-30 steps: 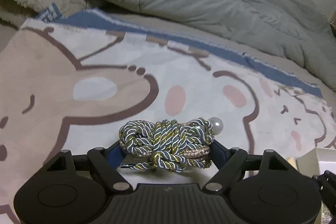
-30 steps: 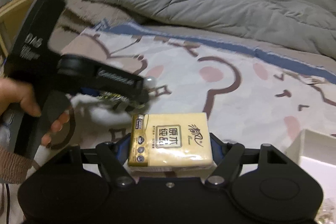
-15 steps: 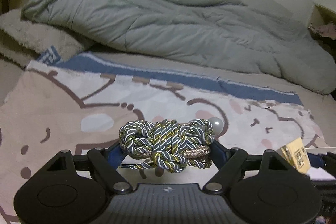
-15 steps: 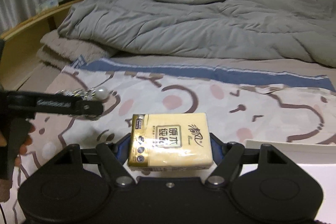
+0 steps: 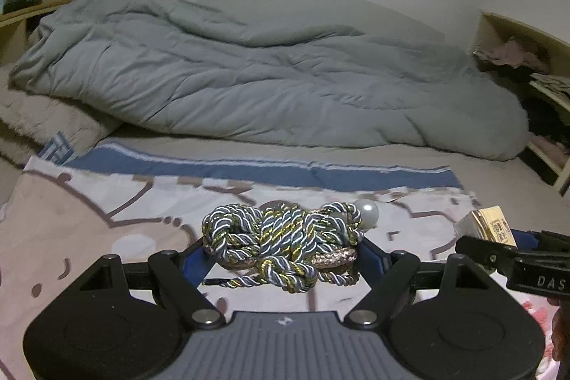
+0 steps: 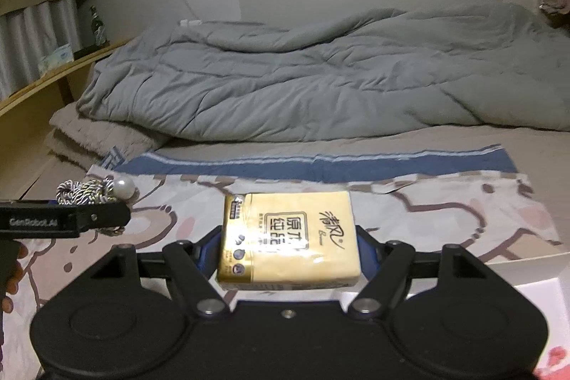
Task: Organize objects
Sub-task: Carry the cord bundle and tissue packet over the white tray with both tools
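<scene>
Both hands have come up off the bed: a second ago the cartoon-print sheet (image 5: 107,223) filled each wrist view, and now the grey duvet (image 5: 270,88) and the wall behind it are in shot. Nothing has slipped on the way. The left gripper (image 5: 285,251) is closed about halfway on the knotted cord bundle (image 5: 278,237), blue pads against either end, its pearl bead (image 5: 368,214) poking out on the right. The right gripper (image 6: 288,248) is likewise part-closed, clamped on the yellow tissue pack (image 6: 288,237), which sits flat and square between the jaws. From the right wrist view the left tool shows at the far left edge with the cord riding on it; from the left wrist view the tissue pack peeks in at the right. So two objects are airborne together, clear of the sheet. A white box (image 6: 534,280) shows at the lower right of the right wrist view, probably where they go, though that is a guess.
</scene>
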### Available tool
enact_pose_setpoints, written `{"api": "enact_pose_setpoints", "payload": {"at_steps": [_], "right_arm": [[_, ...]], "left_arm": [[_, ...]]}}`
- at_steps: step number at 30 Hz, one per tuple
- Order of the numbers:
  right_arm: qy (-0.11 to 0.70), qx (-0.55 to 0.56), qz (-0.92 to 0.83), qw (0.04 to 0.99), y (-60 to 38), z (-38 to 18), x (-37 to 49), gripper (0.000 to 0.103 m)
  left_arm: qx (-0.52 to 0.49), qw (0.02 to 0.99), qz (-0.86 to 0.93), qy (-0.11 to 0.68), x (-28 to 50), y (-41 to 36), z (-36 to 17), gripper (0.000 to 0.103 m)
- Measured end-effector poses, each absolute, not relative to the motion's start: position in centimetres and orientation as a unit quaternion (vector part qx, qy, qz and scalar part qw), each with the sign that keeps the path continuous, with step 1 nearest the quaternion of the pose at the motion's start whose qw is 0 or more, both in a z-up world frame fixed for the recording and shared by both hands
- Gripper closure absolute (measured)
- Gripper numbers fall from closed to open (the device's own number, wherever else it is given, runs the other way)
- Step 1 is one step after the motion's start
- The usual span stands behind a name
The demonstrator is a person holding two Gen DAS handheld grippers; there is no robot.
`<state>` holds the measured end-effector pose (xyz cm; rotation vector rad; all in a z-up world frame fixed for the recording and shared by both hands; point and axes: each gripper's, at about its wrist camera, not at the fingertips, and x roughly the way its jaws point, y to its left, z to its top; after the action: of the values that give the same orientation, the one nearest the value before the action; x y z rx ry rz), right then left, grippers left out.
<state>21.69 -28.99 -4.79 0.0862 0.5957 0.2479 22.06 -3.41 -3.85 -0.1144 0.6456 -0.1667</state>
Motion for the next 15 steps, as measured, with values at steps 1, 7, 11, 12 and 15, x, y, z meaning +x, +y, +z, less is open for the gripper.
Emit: {"api": "enact_pose_setpoints", "payload": {"at_steps": [1, 7, 11, 12, 15], "right_arm": [[0.289, 0.043, 0.119, 0.949, -29.4, -4.5, 21.5, 0.029], [0.272, 0.048, 0.094, 0.956, -32.3, -3.0, 20.7, 0.029], [0.268, 0.057, 0.077, 0.959, -34.5, -2.6, 20.5, 0.029], [0.268, 0.057, 0.072, 0.959, -35.0, -2.6, 20.4, 0.029], [0.271, 0.06, 0.057, 0.959, -36.7, -2.8, 20.2, 0.029]], "left_arm": [[-0.056, 0.944, -0.087, 0.314, 22.0, -3.8, -3.7, 0.021], [-0.059, 0.942, -0.126, 0.305, 21.7, -6.9, -3.1, 0.021], [-0.055, 0.939, -0.151, 0.303, 21.5, -9.4, -3.3, 0.021], [-0.053, 0.938, -0.159, 0.304, 21.6, -10.1, -3.4, 0.021], [-0.054, 0.933, -0.178, 0.309, 21.9, -11.9, -3.5, 0.021]]}}
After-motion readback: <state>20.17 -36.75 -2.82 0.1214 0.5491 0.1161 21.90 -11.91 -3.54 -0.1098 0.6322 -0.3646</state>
